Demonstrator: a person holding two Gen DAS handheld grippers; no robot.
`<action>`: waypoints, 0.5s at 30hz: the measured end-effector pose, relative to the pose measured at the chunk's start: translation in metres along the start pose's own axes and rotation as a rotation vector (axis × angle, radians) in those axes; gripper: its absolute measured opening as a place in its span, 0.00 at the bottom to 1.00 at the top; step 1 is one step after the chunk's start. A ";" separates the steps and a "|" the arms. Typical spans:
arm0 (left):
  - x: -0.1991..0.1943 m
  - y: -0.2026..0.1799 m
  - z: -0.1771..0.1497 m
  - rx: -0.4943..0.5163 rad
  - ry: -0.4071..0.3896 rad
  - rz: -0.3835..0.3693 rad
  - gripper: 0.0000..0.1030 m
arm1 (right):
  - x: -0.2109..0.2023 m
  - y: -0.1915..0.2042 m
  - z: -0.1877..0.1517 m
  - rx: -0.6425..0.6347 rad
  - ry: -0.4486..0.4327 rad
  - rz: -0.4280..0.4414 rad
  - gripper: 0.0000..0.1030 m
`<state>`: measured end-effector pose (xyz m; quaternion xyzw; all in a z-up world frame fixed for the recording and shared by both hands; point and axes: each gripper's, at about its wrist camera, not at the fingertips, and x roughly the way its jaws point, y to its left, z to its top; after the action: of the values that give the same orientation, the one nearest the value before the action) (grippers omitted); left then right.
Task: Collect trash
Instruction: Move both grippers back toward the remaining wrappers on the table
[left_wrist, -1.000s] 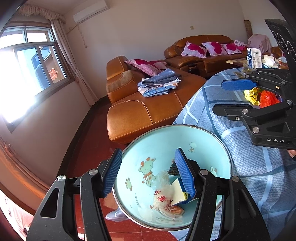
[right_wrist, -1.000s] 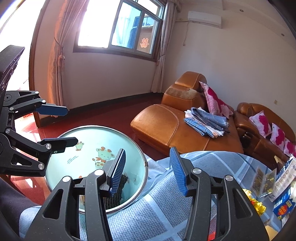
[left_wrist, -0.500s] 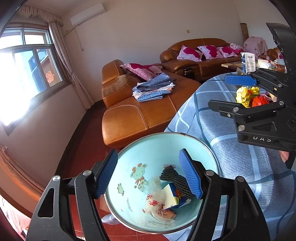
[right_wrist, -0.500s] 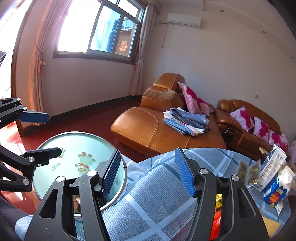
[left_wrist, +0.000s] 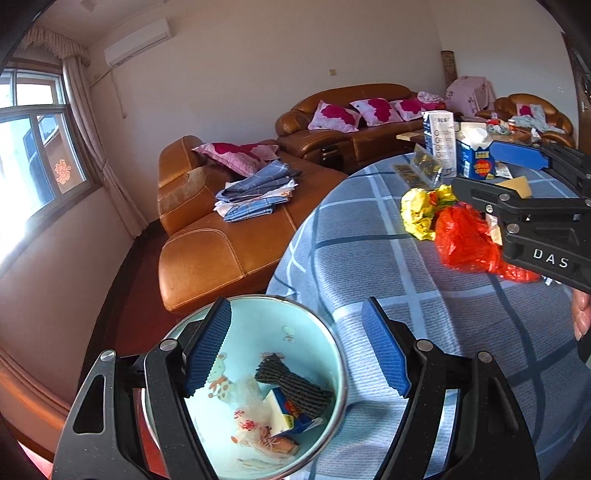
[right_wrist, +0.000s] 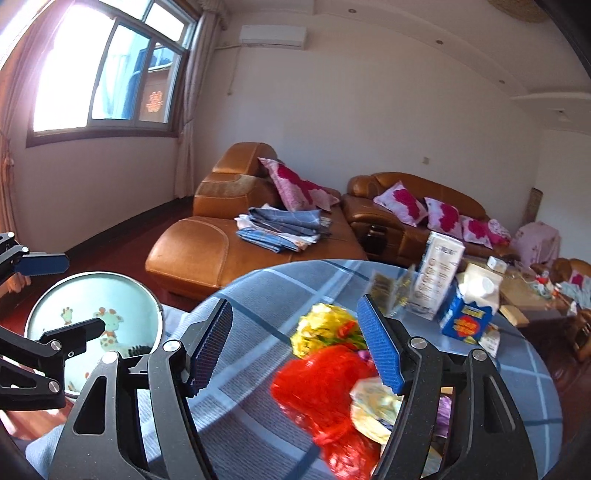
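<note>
Left gripper (left_wrist: 297, 349): jaws apart, nothing between them, after widening; poised over the rim of the trash basin (left_wrist: 334, 354). Right gripper (right_wrist: 295, 343): jaws apart, empty, just widened; above the red plastic bag (right_wrist: 317, 391). Bag lies on the blue checked tablecloth (right_wrist: 255, 295), touching the yellow wrapper (right_wrist: 325, 326), well apart from the basin.

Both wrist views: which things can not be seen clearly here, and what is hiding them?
- Red plastic bag: blurred in the right wrist view; the right gripper covers its far side in the left wrist view.
- Trash in the basin: the left gripper hides part of it.
- Print on the white carton: too small to read.
</note>
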<state>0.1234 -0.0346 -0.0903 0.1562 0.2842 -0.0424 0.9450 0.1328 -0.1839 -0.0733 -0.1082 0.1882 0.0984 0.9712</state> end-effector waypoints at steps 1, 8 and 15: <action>0.000 -0.007 0.003 0.012 -0.010 -0.012 0.70 | -0.006 -0.009 -0.004 0.006 0.004 -0.036 0.68; 0.006 -0.046 0.016 0.043 -0.030 -0.106 0.70 | -0.035 -0.072 -0.034 0.122 0.080 -0.196 0.68; 0.023 -0.087 0.033 0.089 -0.031 -0.181 0.70 | -0.054 -0.114 -0.066 0.235 0.162 -0.305 0.68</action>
<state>0.1455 -0.1276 -0.1008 0.1711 0.2804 -0.1426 0.9337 0.0872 -0.3180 -0.0922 -0.0291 0.2572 -0.0811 0.9625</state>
